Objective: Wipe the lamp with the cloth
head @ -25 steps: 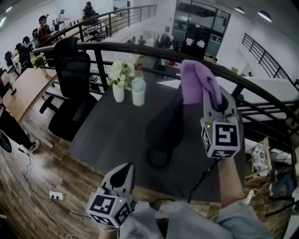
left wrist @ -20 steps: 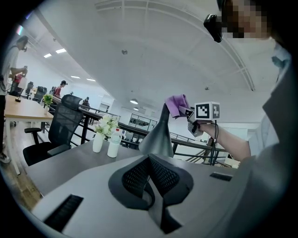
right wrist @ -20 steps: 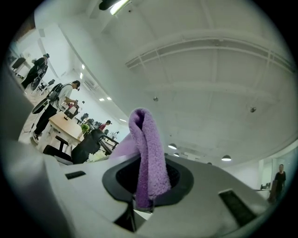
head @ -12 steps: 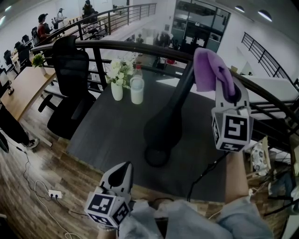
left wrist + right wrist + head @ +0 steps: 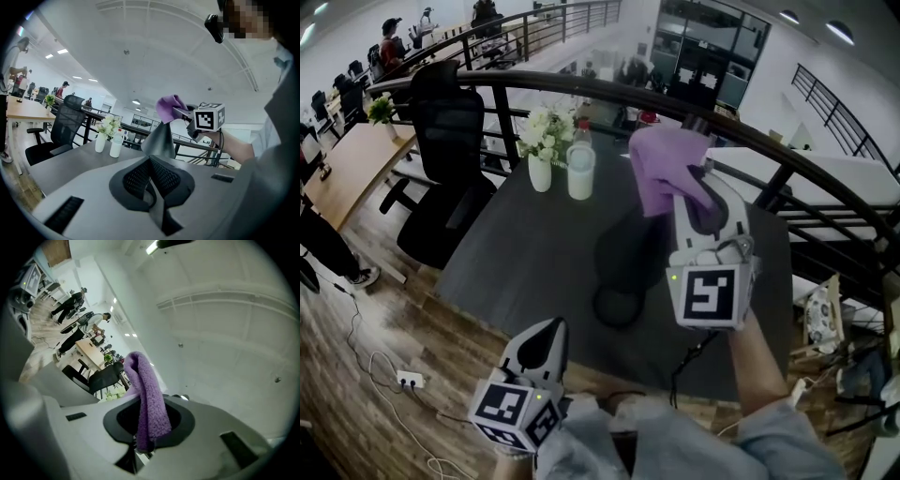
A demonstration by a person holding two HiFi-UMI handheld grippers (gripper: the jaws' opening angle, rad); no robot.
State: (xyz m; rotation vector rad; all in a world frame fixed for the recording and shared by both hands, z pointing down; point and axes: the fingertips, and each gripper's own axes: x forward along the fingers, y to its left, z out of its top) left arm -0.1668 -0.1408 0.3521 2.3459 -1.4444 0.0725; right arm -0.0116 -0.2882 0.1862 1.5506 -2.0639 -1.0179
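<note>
A black lamp (image 5: 626, 253) stands on the dark grey table (image 5: 525, 253), its round base (image 5: 617, 307) near the front edge. My right gripper (image 5: 685, 190) is shut on a purple cloth (image 5: 660, 176), which hangs over the lamp's upper part and hides it. The right gripper view shows the cloth (image 5: 148, 401) clamped between the jaws and sticking up. My left gripper (image 5: 551, 334) sits low at the table's front edge, shut with nothing in it. From the left gripper view, the lamp (image 5: 161, 138) rises ahead with the cloth (image 5: 169, 107) at its top.
A white vase of flowers (image 5: 541, 148) and a clear bottle (image 5: 580, 167) stand at the table's back left. A black office chair (image 5: 442, 141) is left of the table. A dark railing (image 5: 769, 155) curves behind. A power strip (image 5: 410, 379) and cables lie on the wooden floor.
The right gripper, with the cloth in it, has swung left and down from the lamp's upper right onto its top. The left gripper has stayed in place.
</note>
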